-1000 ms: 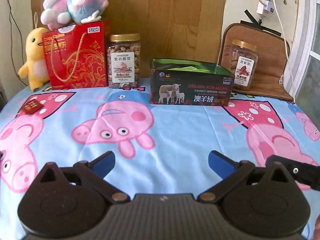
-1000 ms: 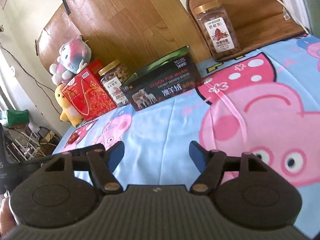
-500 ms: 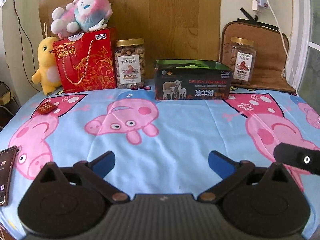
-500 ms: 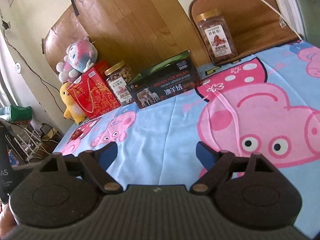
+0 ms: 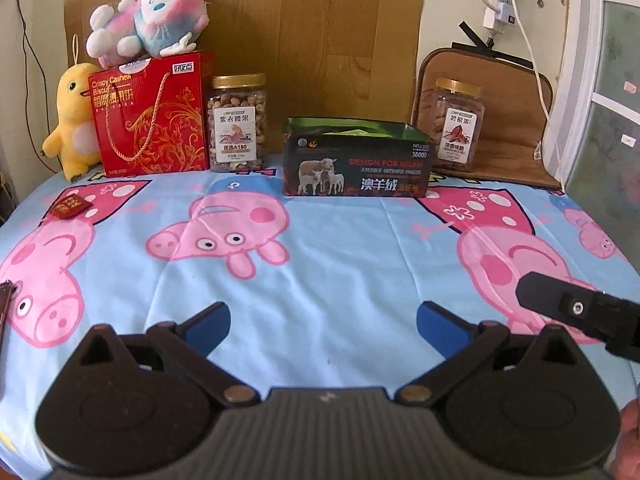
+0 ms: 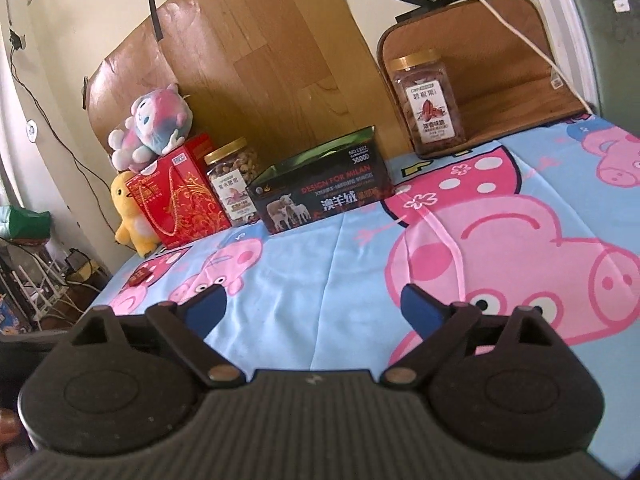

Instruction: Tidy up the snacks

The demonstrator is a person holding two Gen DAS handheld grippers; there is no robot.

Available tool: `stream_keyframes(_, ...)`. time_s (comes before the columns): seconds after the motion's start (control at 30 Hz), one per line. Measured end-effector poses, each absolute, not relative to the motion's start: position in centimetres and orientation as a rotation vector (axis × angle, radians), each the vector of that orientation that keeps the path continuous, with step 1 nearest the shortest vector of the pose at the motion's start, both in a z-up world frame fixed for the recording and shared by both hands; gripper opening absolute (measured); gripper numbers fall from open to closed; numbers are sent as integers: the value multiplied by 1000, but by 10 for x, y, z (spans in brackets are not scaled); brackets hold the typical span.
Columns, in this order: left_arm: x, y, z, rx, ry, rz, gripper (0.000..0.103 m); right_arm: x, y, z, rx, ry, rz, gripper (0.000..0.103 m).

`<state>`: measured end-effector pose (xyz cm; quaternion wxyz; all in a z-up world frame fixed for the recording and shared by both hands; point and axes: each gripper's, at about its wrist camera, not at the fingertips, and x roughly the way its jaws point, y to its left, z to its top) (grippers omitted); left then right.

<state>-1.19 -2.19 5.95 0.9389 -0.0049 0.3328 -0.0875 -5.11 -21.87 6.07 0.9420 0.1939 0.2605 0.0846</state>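
Along the back of the table stand a red cashew biscuit box (image 5: 152, 116) (image 6: 176, 196), a gold-lidded nut jar (image 5: 237, 124) (image 6: 234, 180), an open black box with a sheep picture (image 5: 356, 160) (image 6: 324, 196) and a second nut jar (image 5: 456, 128) (image 6: 430, 108) far right. A small red packet (image 5: 69, 206) (image 6: 140, 276) lies at the left. My left gripper (image 5: 324, 320) is open and empty, well short of them. My right gripper (image 6: 314, 304) has its jaws opening, nothing between them; one of its black fingers (image 5: 572, 308) shows at the left wrist view's right edge.
A yellow duck plush (image 5: 74, 120) stands left of the red box and a pink-blue plush (image 5: 148, 28) lies on it. A brown mat (image 5: 508, 120) leans behind the right jar. A cartoon pig cloth (image 5: 340, 248) covers the table. A cable (image 5: 536, 72) hangs at the right.
Both grippers have drawn back from the row of snacks, so more of the table shows. The right gripper's jaws have spread wider. The left jaws stayed as they were.
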Motion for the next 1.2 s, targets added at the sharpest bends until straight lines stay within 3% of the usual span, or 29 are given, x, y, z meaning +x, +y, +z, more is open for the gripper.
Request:
stream_keyframes(0.43, -31, 5, 49, -203, 701, -249, 103, -66, -209, 65, 358, 519, 89, 103)
stream_keyframes(1.2, -102, -14, 43, -47, 776, -150, 103, -115, -209, 53, 313, 560, 48, 103)
